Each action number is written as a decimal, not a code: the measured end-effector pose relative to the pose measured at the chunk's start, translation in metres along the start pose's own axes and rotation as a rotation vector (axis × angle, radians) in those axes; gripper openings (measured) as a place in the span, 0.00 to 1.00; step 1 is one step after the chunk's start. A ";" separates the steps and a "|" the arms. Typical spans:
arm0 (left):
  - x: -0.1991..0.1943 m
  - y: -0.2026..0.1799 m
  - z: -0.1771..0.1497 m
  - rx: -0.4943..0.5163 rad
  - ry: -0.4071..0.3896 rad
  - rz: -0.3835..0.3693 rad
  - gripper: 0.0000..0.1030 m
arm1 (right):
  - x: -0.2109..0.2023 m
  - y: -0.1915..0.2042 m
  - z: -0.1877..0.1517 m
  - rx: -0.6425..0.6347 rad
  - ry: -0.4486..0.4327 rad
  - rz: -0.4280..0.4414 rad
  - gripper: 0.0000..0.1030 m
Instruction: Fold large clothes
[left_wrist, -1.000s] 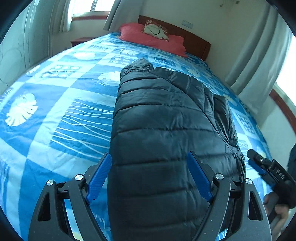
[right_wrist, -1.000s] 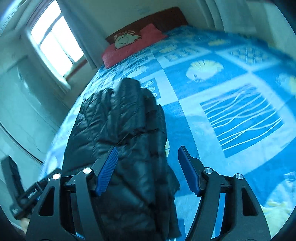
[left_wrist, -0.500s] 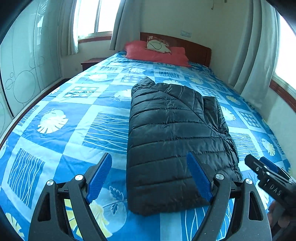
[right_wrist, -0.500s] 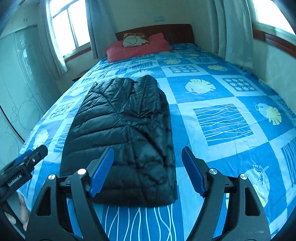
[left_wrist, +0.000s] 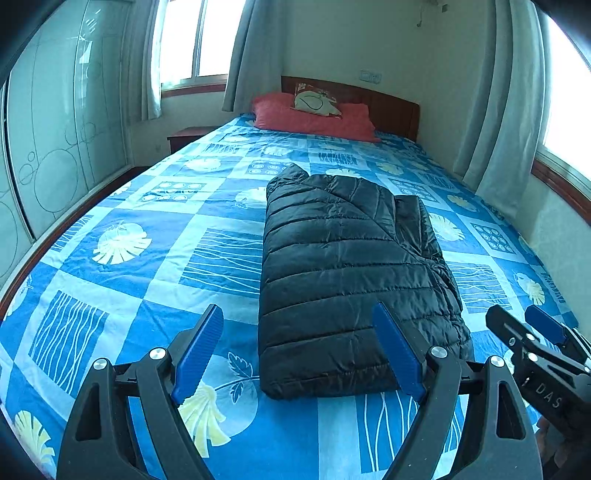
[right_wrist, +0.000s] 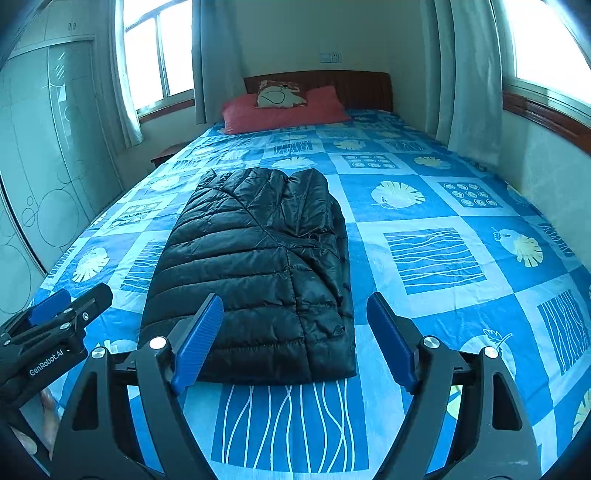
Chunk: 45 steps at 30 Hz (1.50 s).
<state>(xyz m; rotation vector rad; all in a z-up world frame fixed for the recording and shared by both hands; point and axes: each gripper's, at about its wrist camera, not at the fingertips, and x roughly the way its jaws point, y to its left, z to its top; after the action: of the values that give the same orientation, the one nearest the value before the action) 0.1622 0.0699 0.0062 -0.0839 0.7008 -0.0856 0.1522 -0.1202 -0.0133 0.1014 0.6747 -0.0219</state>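
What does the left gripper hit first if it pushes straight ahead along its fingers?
Probably the near hem of the folded black puffer jacket; the left gripper is open, empty, angled down at it. Depth is unclear.

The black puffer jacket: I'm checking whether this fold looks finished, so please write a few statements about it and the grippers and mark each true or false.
1. The black puffer jacket lies folded on the bed. True.
2. The left gripper clamps the jacket's hem. False: nothing is between its fingers.
3. The right gripper holds no cloth. True; its jaws are opening.
4. The jacket covers the red pillow. False: the pillow lies apart, by the headboard.
5. The jacket hangs off the bed's edge. False: it lies wholly on the bedspread.
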 end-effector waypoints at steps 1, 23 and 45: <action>-0.002 0.000 0.000 0.000 -0.002 0.000 0.80 | -0.001 0.000 -0.001 0.001 -0.001 0.000 0.78; -0.013 -0.005 -0.007 -0.005 -0.005 -0.004 0.80 | -0.010 0.001 -0.004 0.000 -0.010 0.001 0.78; -0.014 -0.008 -0.009 0.003 -0.021 -0.015 0.80 | -0.012 0.006 -0.009 -0.006 -0.008 0.001 0.78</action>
<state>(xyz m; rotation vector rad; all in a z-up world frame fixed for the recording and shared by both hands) 0.1452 0.0629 0.0093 -0.0872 0.6792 -0.0995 0.1376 -0.1130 -0.0123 0.0963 0.6665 -0.0192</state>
